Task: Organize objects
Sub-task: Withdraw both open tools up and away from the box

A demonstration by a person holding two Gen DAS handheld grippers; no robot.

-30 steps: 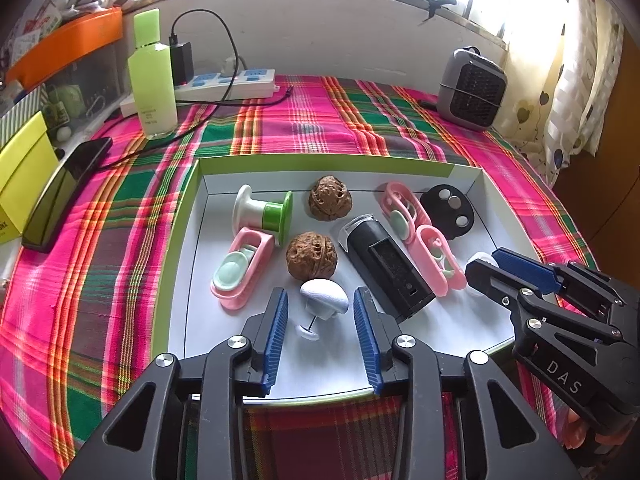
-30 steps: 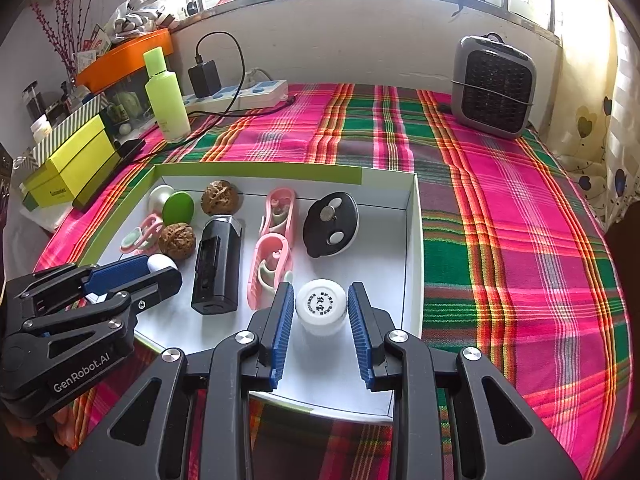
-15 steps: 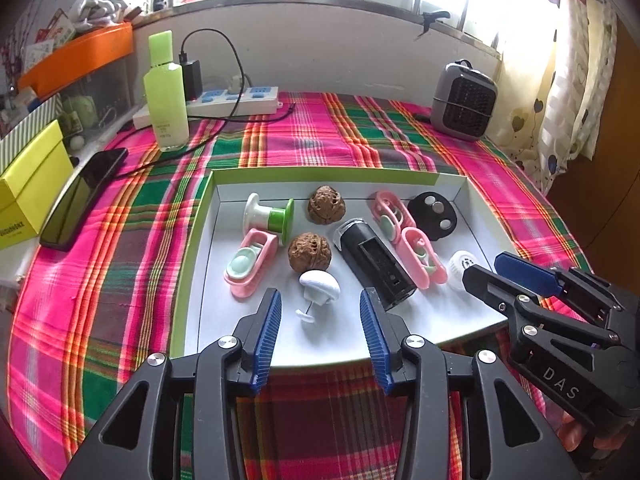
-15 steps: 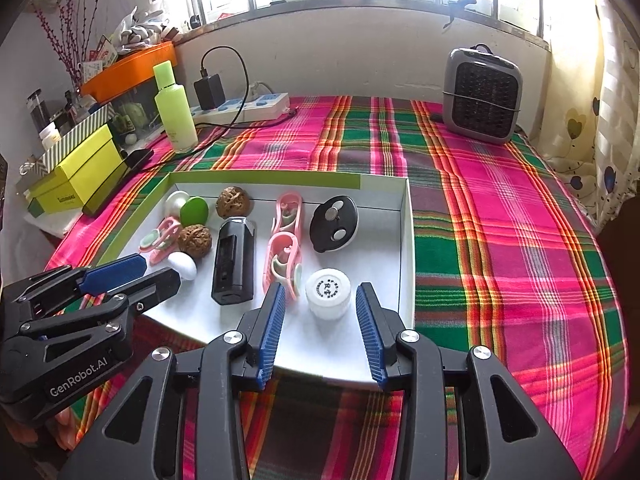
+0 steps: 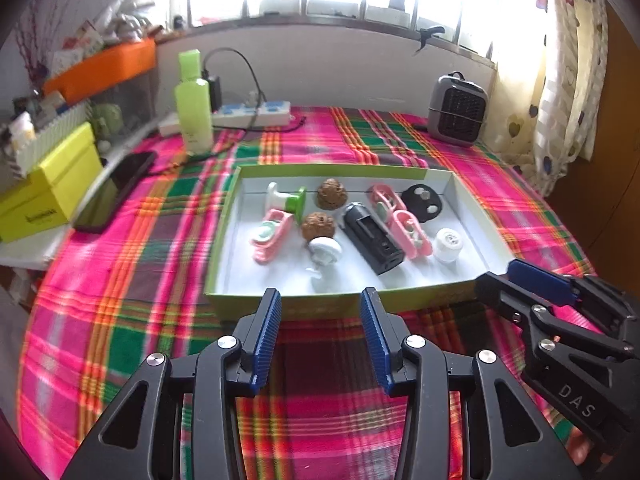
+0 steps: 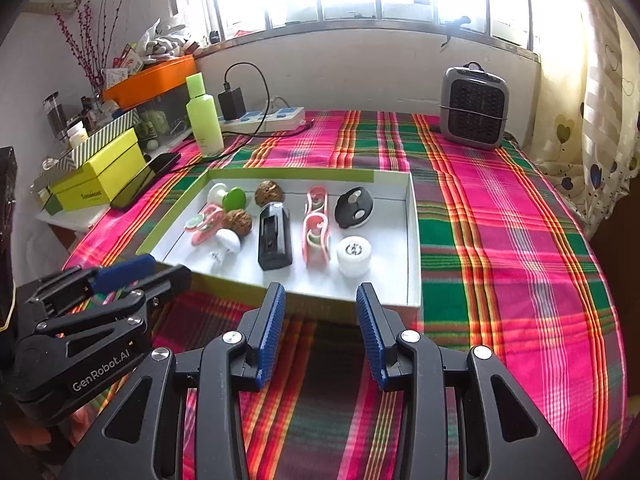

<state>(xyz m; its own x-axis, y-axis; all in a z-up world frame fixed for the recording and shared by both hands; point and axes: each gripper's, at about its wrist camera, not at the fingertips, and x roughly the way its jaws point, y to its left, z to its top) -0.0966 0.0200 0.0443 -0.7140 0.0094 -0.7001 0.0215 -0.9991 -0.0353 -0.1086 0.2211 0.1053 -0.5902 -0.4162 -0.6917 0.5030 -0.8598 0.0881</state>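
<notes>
A white tray with a green rim (image 5: 460, 204) holds several small items. Among them are a white round cap (image 6: 353, 255), a white mushroom-shaped knob (image 5: 324, 250), a black rectangular device (image 6: 274, 240), two walnuts (image 5: 318, 226) and pink clips (image 5: 412, 234). My left gripper (image 5: 321, 294) hovers over the plaid cloth just short of the tray's near wall, open and holding nothing. My right gripper (image 6: 320, 288) stands the same way in front of the cap, open and holding nothing. Each gripper shows in the other's view: the right gripper (image 5: 498, 274) and the left gripper (image 6: 168, 266).
A green bottle (image 6: 204, 118), a power strip with charger (image 6: 268, 118) and a small grey heater (image 6: 474, 108) stand along the back wall. A yellow box (image 6: 100, 178) and a dark phone (image 6: 146, 180) lie at the left. Plaid cloth covers the table around the tray.
Both grippers have drawn back out of the tray toward its near edge and risen slightly. Their jaws have widened; the white cap and the white knob stay lying in the tray.
</notes>
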